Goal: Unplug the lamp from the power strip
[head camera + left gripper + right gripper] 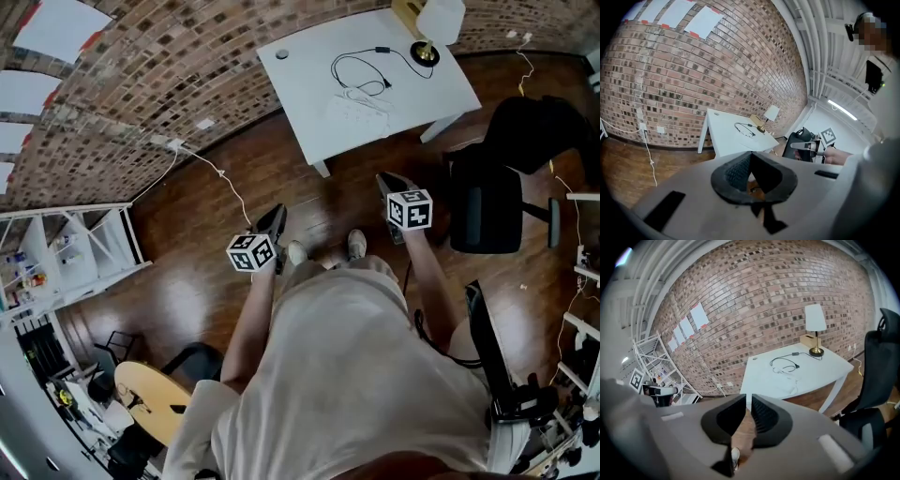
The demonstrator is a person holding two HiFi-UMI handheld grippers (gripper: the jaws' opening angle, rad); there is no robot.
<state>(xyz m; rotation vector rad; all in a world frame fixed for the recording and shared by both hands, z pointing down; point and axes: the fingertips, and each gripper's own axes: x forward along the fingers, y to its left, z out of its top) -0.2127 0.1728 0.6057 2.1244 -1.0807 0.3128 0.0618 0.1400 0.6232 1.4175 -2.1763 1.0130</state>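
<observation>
Floor point(281, 178) separates left gripper point(275, 215), right gripper point(388, 179) from table point(319, 112) edge.

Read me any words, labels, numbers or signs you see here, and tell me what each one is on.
No readable text anywhere.
Sheets on the brick wall: look blank.
Marker cubes: black-and-white patterns, no letters.
Shelf items: too small to read.
</observation>
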